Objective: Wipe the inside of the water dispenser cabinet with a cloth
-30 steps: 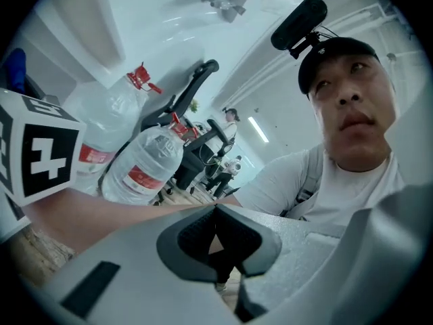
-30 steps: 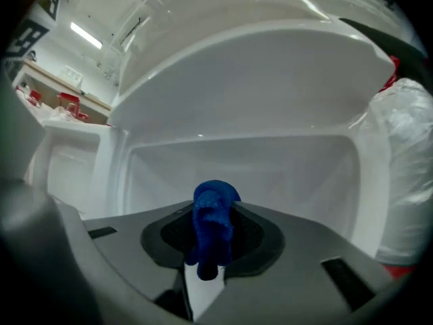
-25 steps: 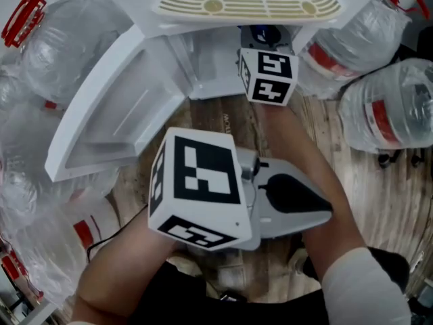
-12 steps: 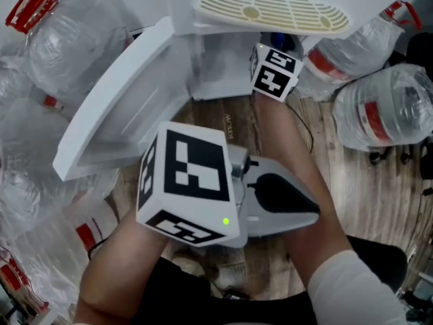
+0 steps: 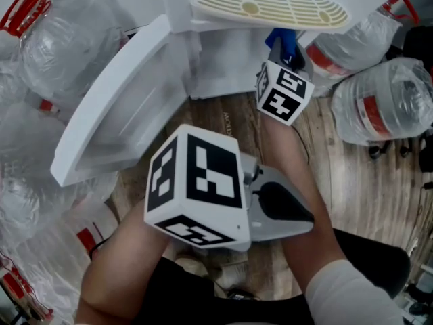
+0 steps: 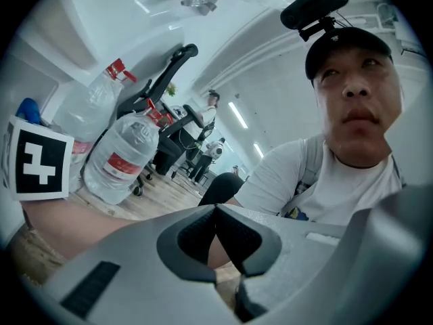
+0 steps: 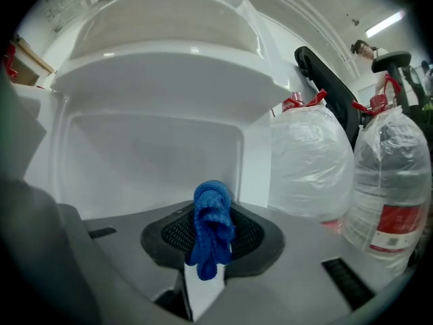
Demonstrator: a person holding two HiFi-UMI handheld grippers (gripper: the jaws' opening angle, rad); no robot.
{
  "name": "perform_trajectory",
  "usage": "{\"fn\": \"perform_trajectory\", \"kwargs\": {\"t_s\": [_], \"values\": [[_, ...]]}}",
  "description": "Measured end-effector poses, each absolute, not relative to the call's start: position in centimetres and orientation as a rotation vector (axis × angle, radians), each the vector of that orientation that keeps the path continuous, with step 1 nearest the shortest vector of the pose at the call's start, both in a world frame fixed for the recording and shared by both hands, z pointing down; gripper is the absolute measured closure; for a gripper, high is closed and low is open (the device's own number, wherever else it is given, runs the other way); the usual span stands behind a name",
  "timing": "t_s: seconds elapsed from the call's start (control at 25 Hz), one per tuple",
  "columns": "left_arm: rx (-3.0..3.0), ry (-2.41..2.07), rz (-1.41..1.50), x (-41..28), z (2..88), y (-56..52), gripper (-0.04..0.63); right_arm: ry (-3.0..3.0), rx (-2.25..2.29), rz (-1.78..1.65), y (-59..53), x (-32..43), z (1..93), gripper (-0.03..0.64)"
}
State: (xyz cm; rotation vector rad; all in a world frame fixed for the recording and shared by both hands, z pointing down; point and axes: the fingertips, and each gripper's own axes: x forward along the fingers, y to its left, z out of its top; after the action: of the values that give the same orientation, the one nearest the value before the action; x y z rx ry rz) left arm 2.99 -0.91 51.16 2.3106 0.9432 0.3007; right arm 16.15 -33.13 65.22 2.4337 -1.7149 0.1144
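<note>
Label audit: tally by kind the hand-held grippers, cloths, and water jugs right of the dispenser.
Hand-held grippers, left and right: 2
Blue fabric cloth: 1
Clear plastic water jugs with red labels: 2
Total: 5

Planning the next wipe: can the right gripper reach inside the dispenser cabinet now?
Probably yes. The cabinet door is swung open, and the right gripper, shut on the blue cloth, faces the cabinet interior with nothing between.

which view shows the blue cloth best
The right gripper view: the blue cloth sits bunched between the right hand-held gripper's shut jaws, facing the open cabinet. The head view shows only a blue tip above that gripper's marker cube. The left gripper view shows barely a blue patch, far left.
</note>
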Motion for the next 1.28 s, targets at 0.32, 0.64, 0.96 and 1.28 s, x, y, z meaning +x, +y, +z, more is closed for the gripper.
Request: {"fn": "perform_trajectory", "kwargs": {"t_s": [0.32, 0.64, 0.96, 1.28], "values": [[2.292, 0.999, 0.307, 2.1, 51.1, 0.0, 0.593, -1.774, 2.35, 0.178, -36.1, 13.2, 68.3, 0.522], [2.302, 0.938, 0.33, 1.0, 51.6, -0.7, 0.594, -1.672, 2.316, 0.234, -40.7, 14.1, 71.4, 0.52], [2.305, 0.951, 0.335, 1.8, 51.6, -0.1, 0.594, -1.646, 2.361, 0.293, -38.5, 15.2, 72.2, 0.52], [2.297, 0.956, 0.338, 2.7, 51.6, 0.7, 0.594, -1.645, 2.351, 0.317, -34.1, 16.2, 73.4, 0.52]]}}
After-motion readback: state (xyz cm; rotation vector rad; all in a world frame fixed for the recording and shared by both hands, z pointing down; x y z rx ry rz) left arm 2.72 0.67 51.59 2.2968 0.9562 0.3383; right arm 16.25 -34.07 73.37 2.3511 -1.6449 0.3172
